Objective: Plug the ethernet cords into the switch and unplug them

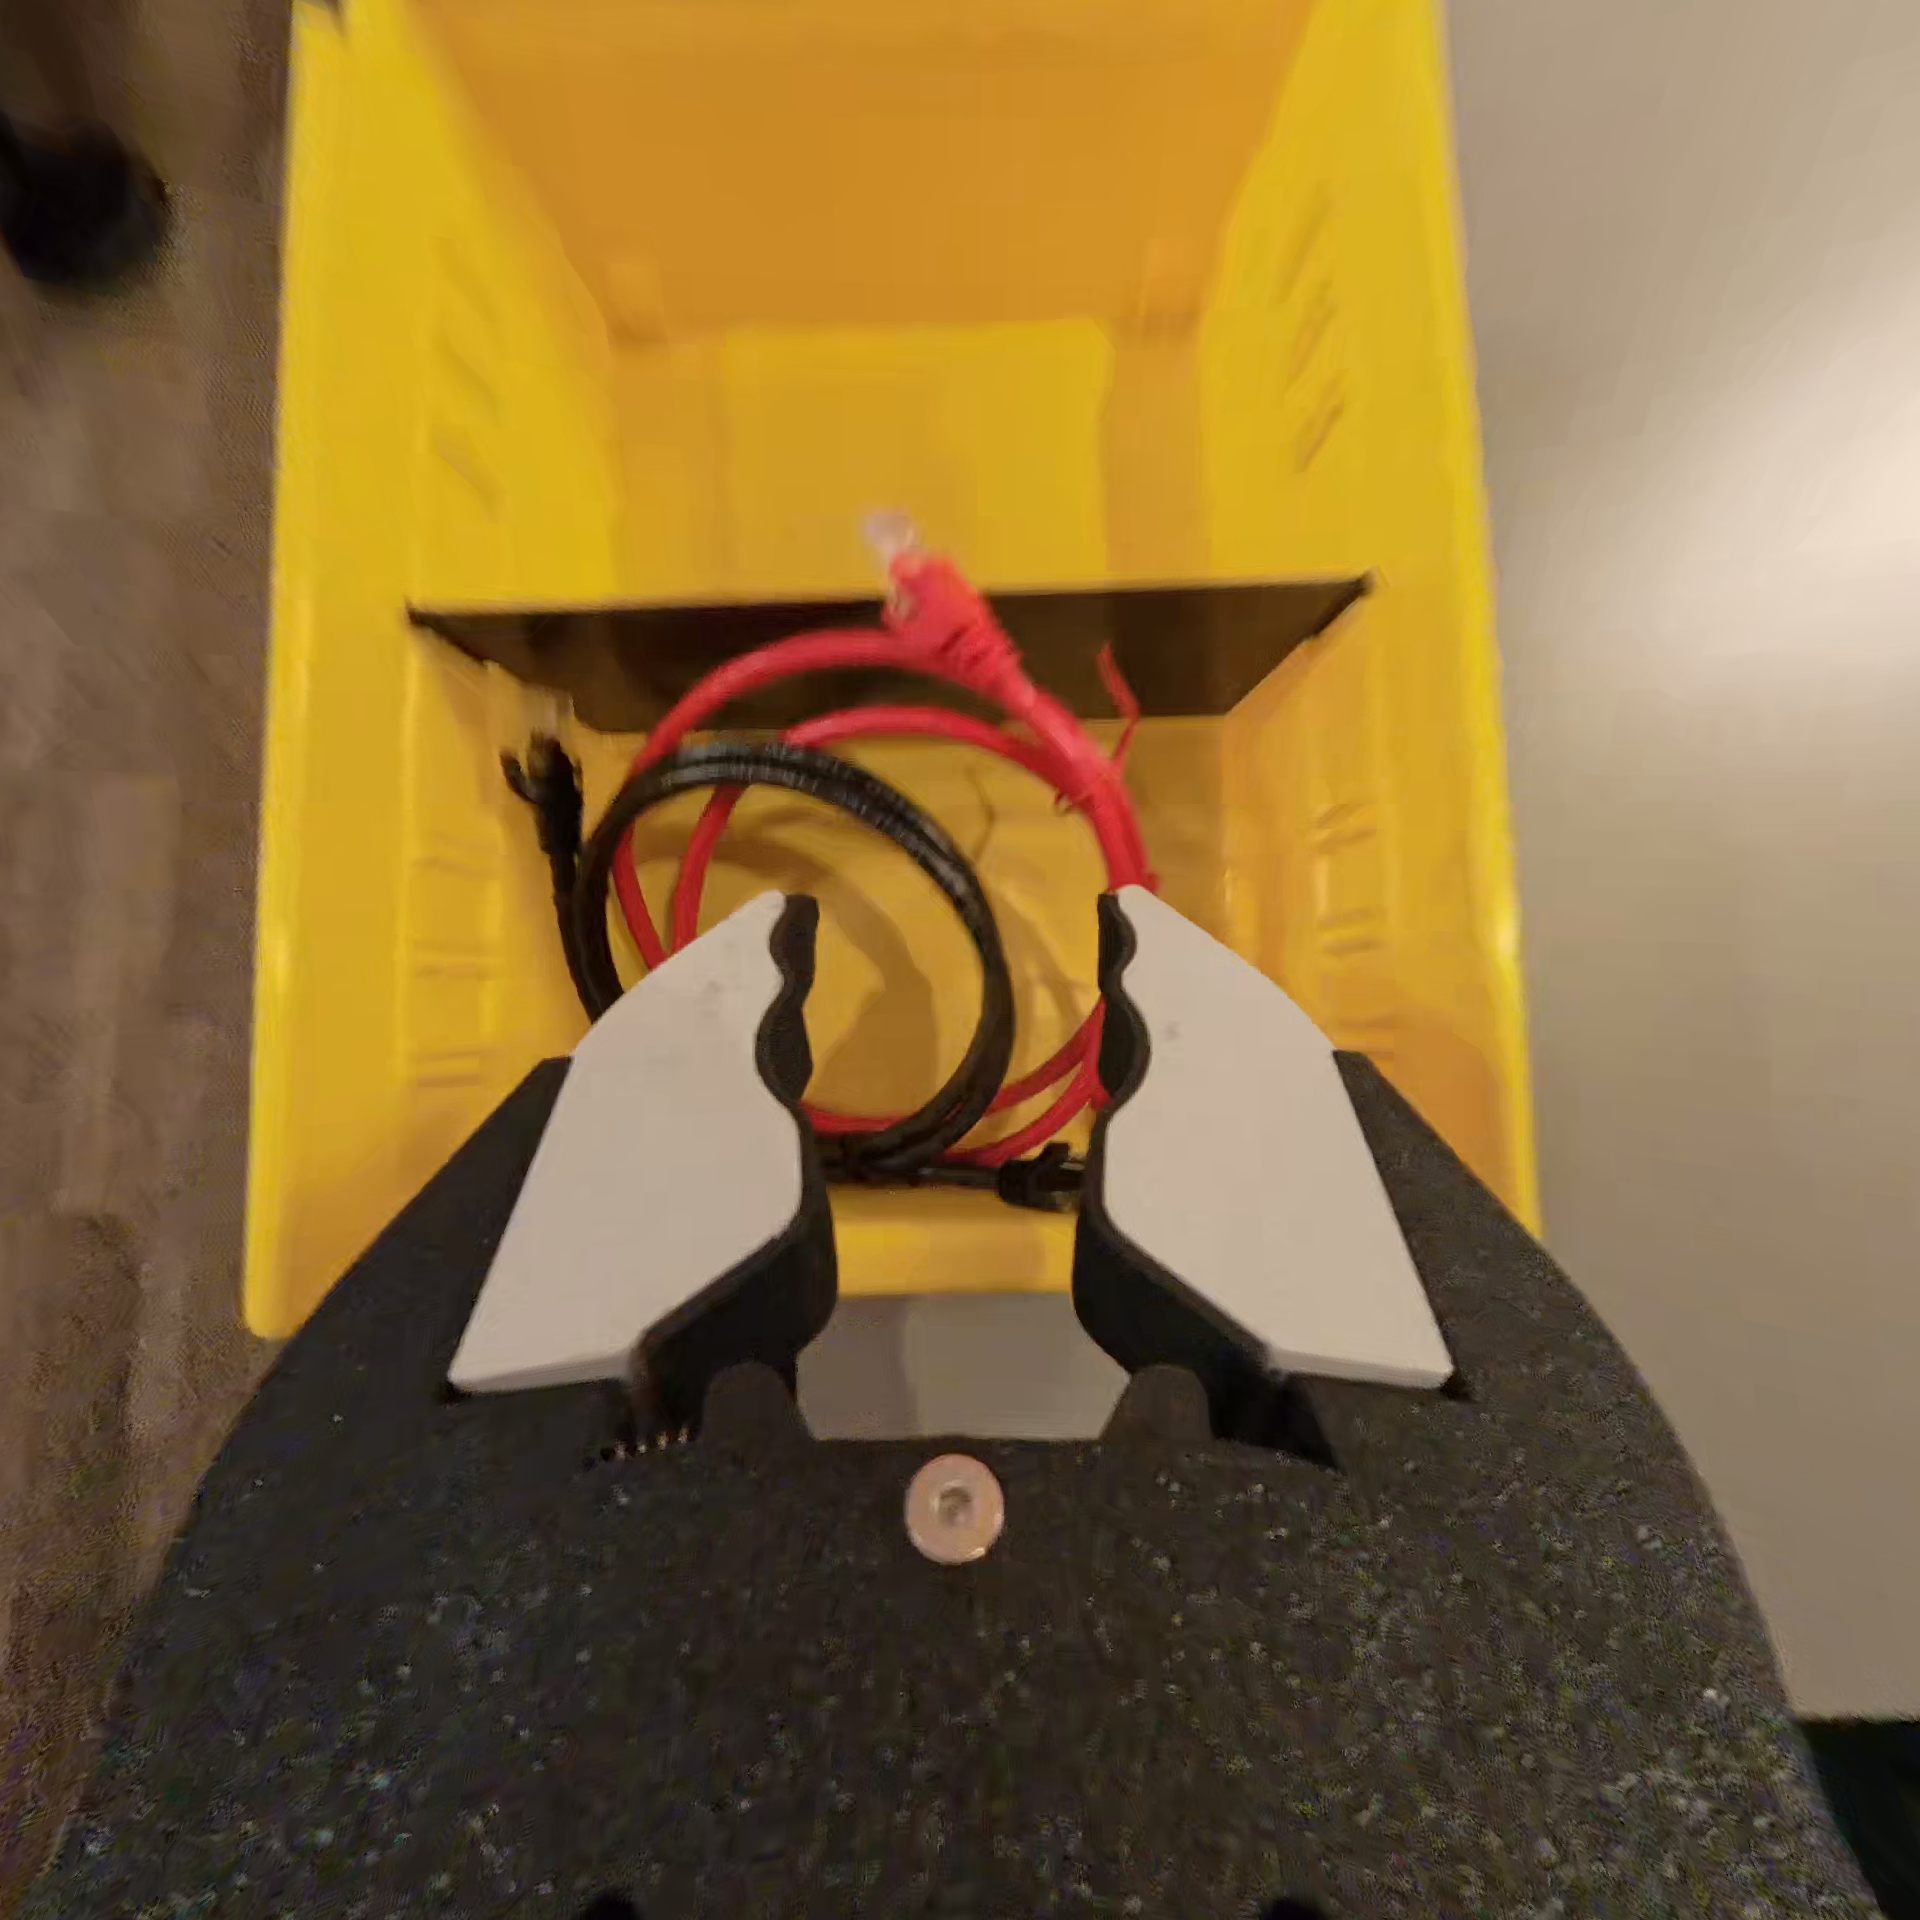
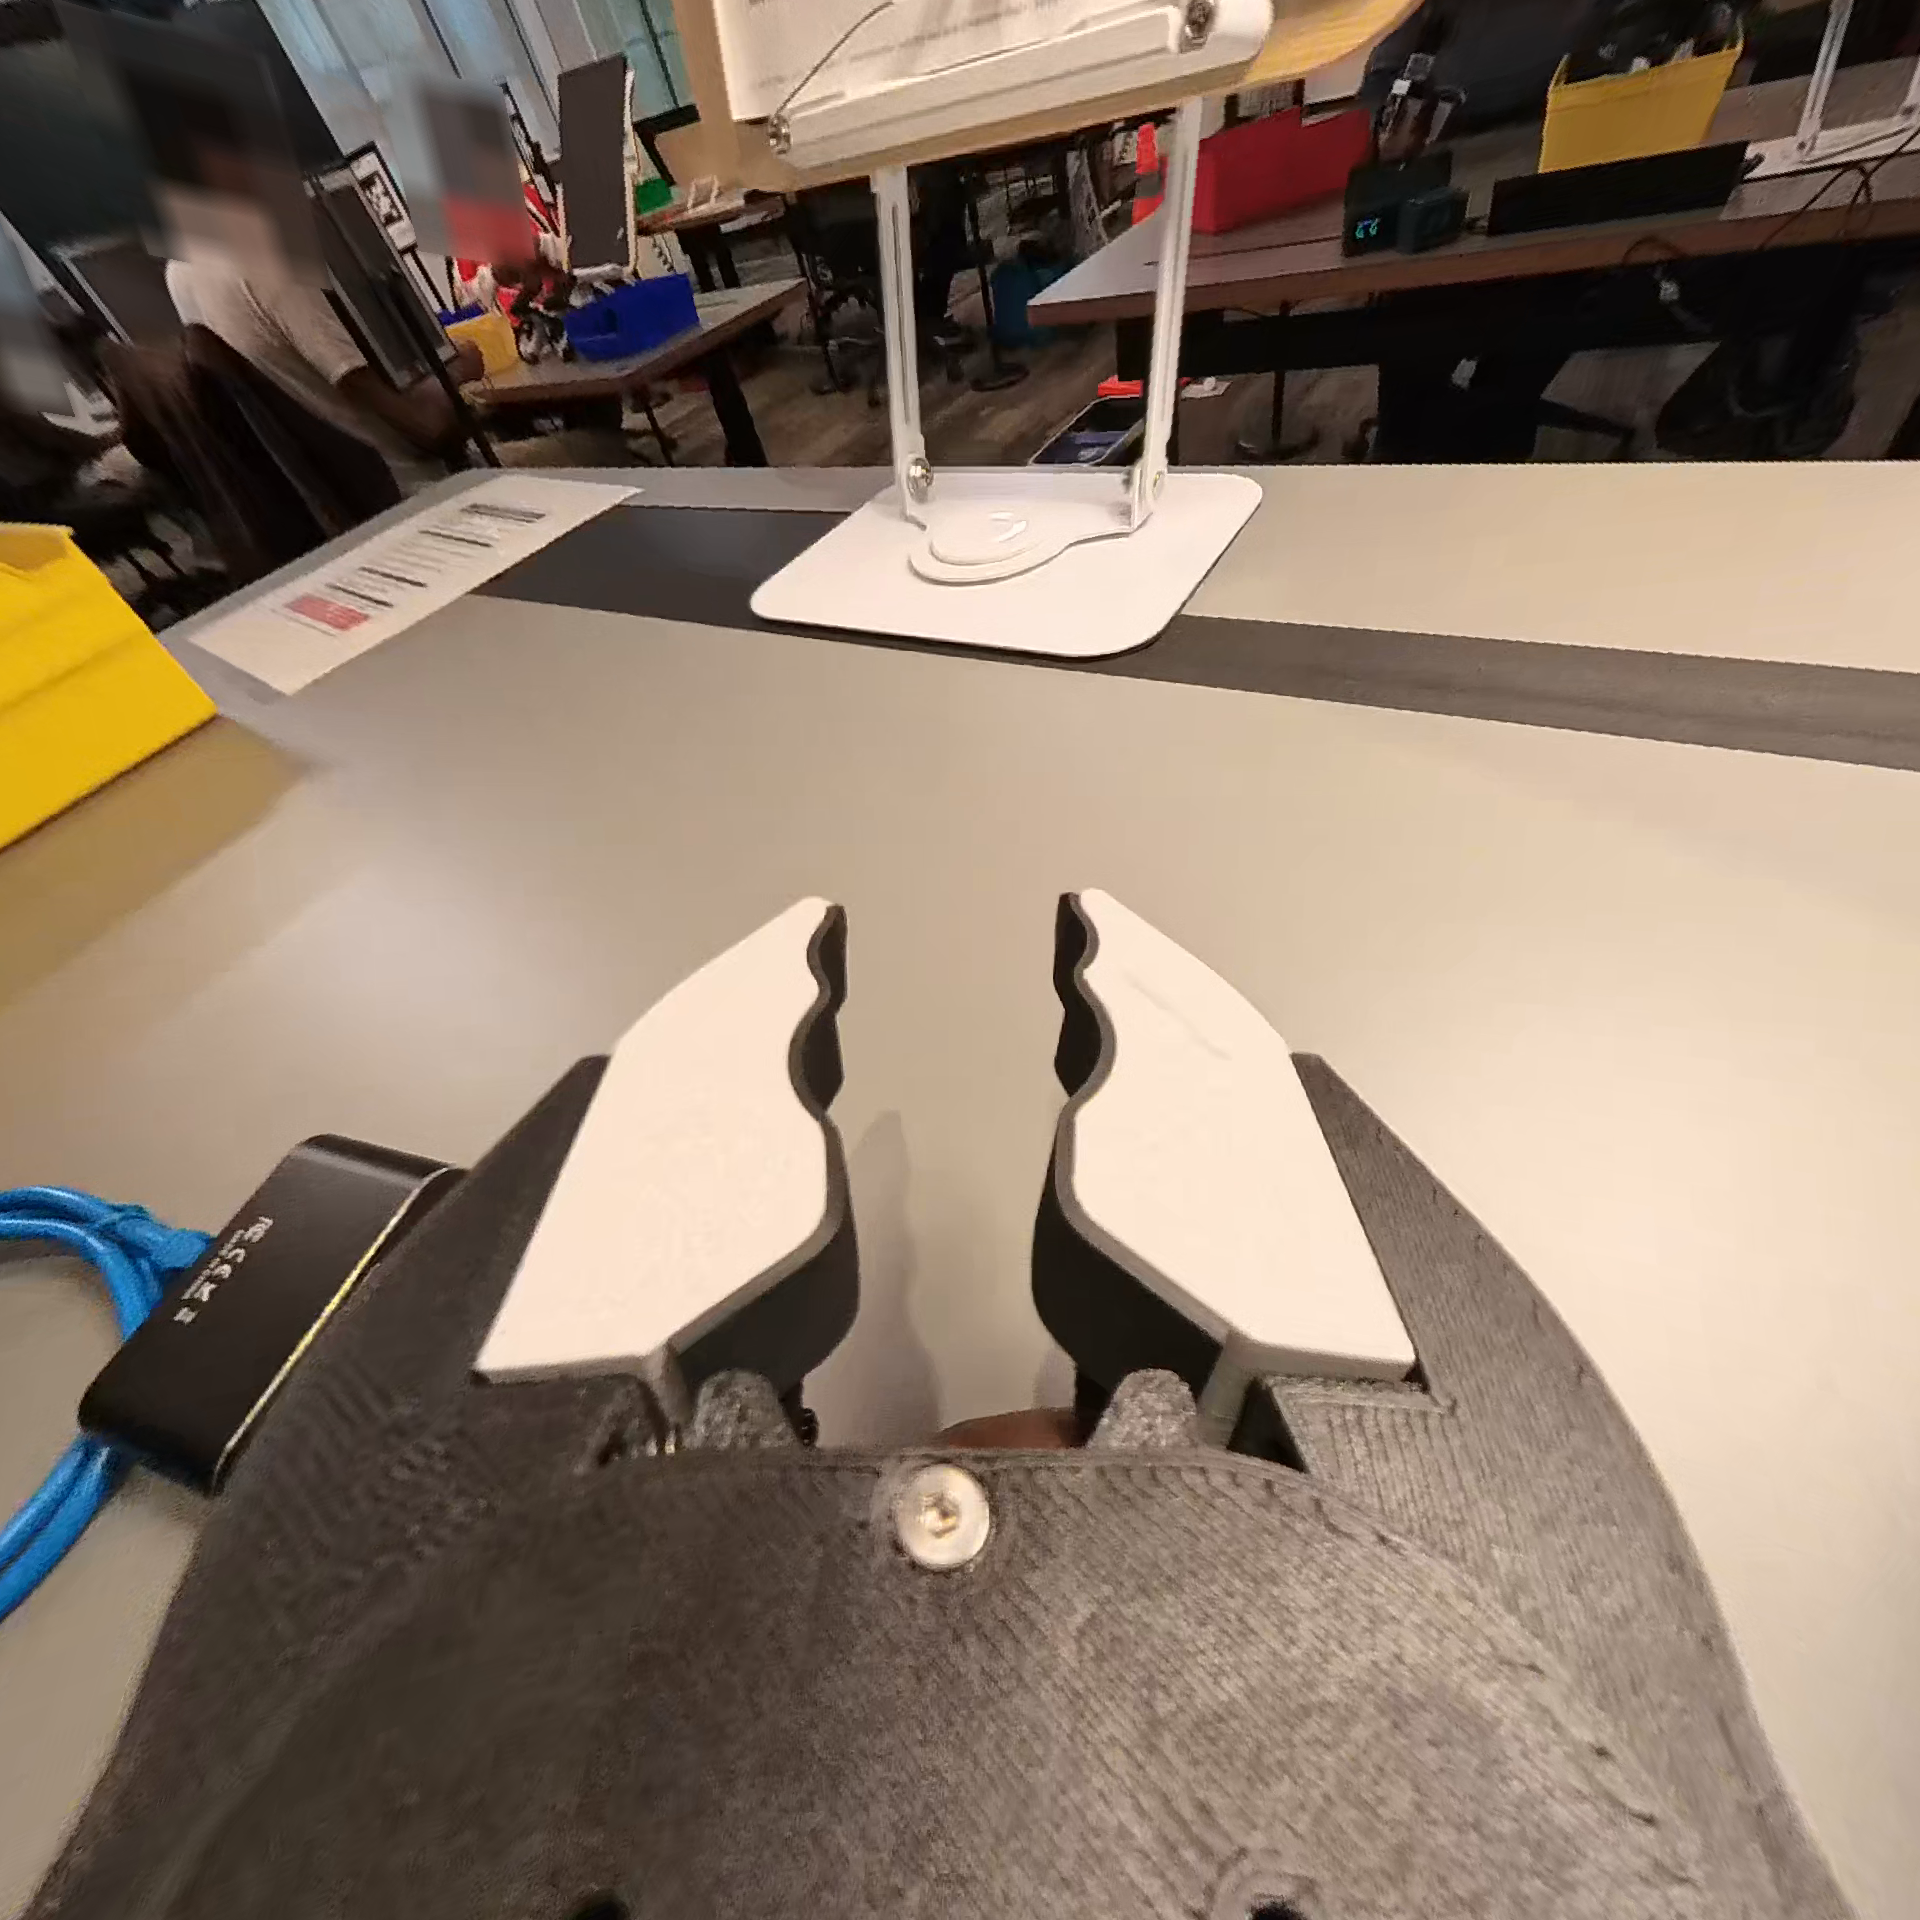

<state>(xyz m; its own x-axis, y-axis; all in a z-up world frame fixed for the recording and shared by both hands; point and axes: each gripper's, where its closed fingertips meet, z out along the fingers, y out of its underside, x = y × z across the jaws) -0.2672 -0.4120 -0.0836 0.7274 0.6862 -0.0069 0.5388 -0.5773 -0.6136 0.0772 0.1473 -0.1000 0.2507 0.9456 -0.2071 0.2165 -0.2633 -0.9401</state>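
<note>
In the left wrist view a coiled red ethernet cord (image 1: 914,686) and a coiled black ethernet cord (image 1: 935,894) lie in the near compartment of a yellow bin (image 1: 343,727). The red plug points up over a dark divider. My left gripper (image 1: 956,909) is open and hovers over the coils, holding nothing. In the right wrist view my right gripper (image 2: 951,914) is open and empty above the bare table. The black switch (image 2: 260,1309) lies at the lower left beside it, with a blue cord (image 2: 94,1268) at its far side.
A white stand (image 2: 997,561) sits on a dark strip at the table's far side. A paper sheet (image 2: 416,571) lies at the far left. The yellow bin's corner (image 2: 73,686) shows at the left. People and cluttered tables stand beyond. One gripper's finger ends stand about 65 cm off the other's. To the black switch (image 2: 260,1309): right tips about 15 cm, left tips about 50 cm.
</note>
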